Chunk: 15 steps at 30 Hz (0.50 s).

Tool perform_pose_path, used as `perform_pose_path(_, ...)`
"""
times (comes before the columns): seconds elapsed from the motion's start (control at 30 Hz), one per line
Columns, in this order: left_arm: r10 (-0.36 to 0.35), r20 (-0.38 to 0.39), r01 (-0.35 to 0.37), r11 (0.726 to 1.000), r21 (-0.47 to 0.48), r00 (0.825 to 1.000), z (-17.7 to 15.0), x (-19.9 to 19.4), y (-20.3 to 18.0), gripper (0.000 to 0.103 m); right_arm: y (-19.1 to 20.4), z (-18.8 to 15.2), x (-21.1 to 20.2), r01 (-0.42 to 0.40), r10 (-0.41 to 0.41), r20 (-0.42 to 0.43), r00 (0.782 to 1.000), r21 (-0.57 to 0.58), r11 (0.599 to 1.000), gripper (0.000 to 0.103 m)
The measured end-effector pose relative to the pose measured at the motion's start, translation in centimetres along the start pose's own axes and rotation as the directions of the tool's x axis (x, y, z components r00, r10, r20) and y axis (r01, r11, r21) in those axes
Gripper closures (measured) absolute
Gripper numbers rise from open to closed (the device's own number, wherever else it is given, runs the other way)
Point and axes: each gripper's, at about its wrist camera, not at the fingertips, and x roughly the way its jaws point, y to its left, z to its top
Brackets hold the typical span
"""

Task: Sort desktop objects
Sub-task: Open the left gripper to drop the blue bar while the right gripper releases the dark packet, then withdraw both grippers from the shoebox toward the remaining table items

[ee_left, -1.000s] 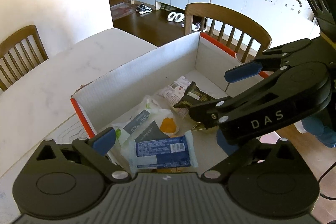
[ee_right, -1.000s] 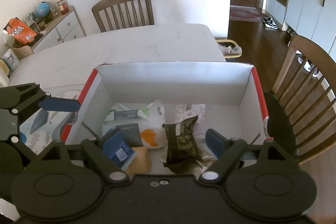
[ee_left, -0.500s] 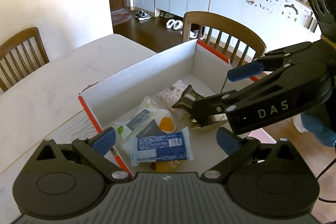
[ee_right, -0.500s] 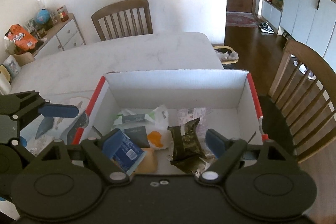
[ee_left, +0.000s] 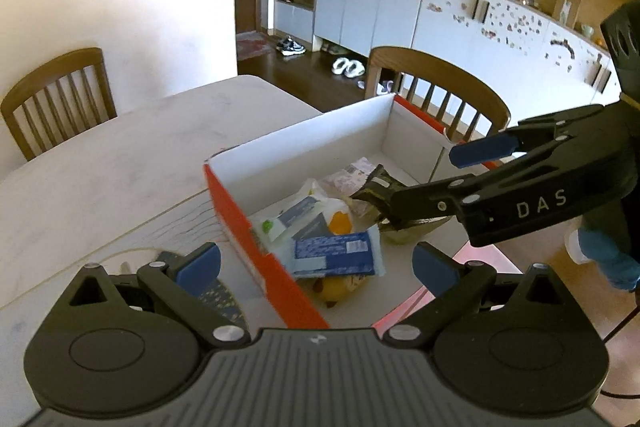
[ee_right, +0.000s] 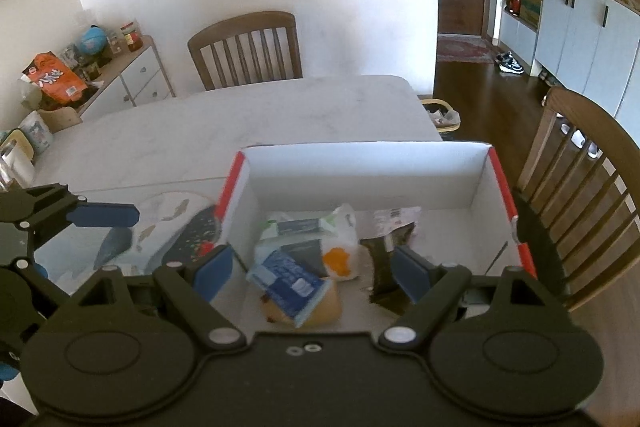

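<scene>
Left gripper (ee_left: 316, 265): spread wide, nothing held. Now sits higher and farther back than a second ago, and shifted sideways; straddles the red side wall of the box (ee_left: 304, 139), left finger outside over the table (ee_left: 120, 167), right finger over the interior.

Right gripper (ee_right: 312, 273): likewise spread wide and empty (seen from the left wrist, its two fingers well apart). Also drawn up and back from the contents.

Contents, relative to the tools: blue packet (ee_left: 332, 253) just ahead, between the left gripper's fingers; dark packet (ee_right: 386, 263) beside the right gripper's right finger, resting on the box floor, apparently not clamped; white pouch (ee_right: 336, 251) ahead, between the right gripper's fingers. No apparent displacement of any of the three.

Assessment: appears to be a retreat after deposit, items already sorted into the box. Dark patterned item (ee_right: 196, 235) remains outside, ahead of the right gripper's left finger; probably next for collection.
</scene>
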Motion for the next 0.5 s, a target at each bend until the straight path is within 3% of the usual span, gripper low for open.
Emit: perform_pose_path(0.5,0.005,0.045,-0.004,0.999,-0.041,0.999,-4.3,-6.4,4.2,0.0,7.5,-1.5,-1.0,-0.028,0.029,0.007,1.0,-0.023,0.999,0.016)
